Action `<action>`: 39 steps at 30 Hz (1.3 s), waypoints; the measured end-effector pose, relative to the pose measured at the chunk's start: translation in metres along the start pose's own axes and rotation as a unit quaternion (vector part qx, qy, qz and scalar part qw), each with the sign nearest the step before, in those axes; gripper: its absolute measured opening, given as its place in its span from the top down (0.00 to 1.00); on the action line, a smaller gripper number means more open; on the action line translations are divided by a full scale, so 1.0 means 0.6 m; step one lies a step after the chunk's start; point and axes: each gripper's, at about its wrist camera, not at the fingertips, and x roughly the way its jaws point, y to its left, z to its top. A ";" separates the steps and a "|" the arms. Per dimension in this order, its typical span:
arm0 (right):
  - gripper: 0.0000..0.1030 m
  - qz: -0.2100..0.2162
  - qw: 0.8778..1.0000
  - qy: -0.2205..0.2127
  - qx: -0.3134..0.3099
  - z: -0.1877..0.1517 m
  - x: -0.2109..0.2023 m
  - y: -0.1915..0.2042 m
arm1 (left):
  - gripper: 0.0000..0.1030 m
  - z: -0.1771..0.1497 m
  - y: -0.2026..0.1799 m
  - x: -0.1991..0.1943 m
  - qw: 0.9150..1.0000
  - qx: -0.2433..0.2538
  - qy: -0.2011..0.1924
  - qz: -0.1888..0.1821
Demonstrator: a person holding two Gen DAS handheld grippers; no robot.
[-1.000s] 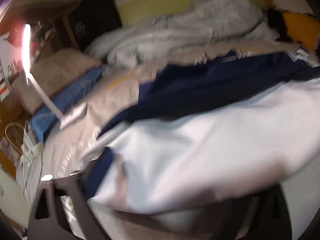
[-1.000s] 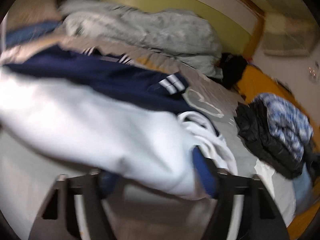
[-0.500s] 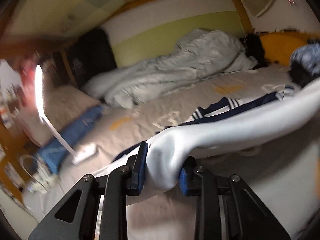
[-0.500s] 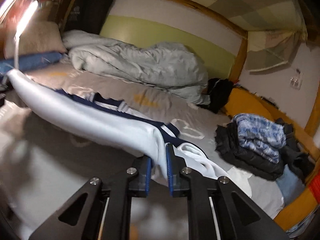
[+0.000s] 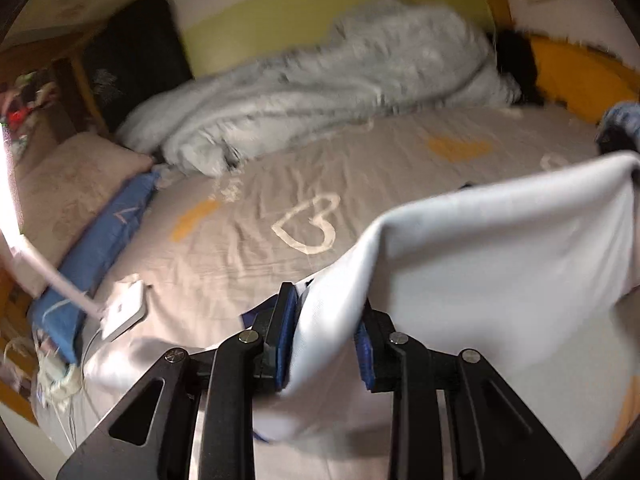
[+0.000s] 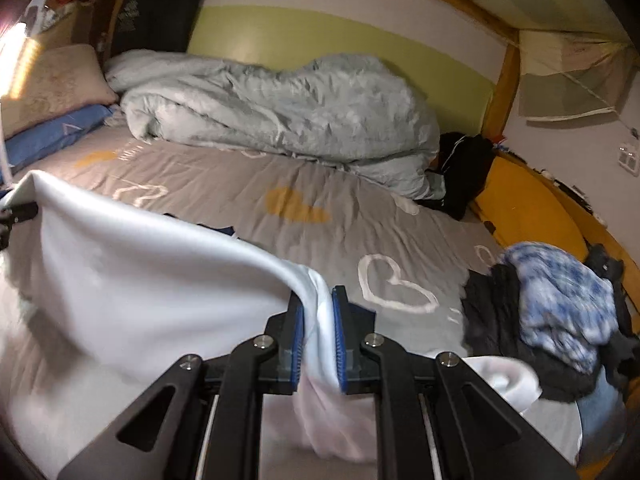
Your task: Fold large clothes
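Observation:
A large white garment with navy trim (image 5: pixel 500 256) hangs stretched between both grippers above the grey bed sheet (image 5: pixel 304 184). My left gripper (image 5: pixel 326 340) is shut on one white edge of it. My right gripper (image 6: pixel 318 340) is shut on the other edge (image 6: pixel 140 272), and the cloth drapes away to the left. A bit of navy fabric (image 6: pixel 216 228) shows behind the white fold. The far end of the garment reaches the other gripper at the left edge of the right wrist view.
A crumpled grey duvet (image 6: pixel 280 108) lies along the wall. A pile of dark and blue-patterned clothes (image 6: pixel 560 312) sits at the bed's right side. Pillows (image 5: pixel 80 200) and a white lamp base (image 5: pixel 124 312) are at the left. An orange cushion (image 6: pixel 524 204) lines the foot.
Both grippers have lifted the garment up off the bed and pulled it taut. The navy part, spread in view a second ago, now hangs hidden behind the white cloth.

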 end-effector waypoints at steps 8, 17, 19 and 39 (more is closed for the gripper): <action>0.89 -0.004 0.999 0.034 -0.015 0.037 0.140 0.028 | 0.73 0.019 -0.001 0.131 0.998 -0.038 0.040 -0.016; 0.14 -0.025 0.999 -0.024 0.004 0.005 0.142 -0.009 | 0.12 -0.003 0.030 0.097 0.992 -0.091 -0.077 -0.035; 0.08 0.001 0.998 -0.040 0.048 -0.007 0.105 -0.045 | 0.11 -0.002 0.036 0.066 0.990 -0.093 -0.095 -0.047; 0.00 0.029 0.990 0.016 0.140 -0.132 -0.023 -0.105 | 0.00 -0.132 -0.001 -0.090 0.991 -0.093 -0.091 -0.038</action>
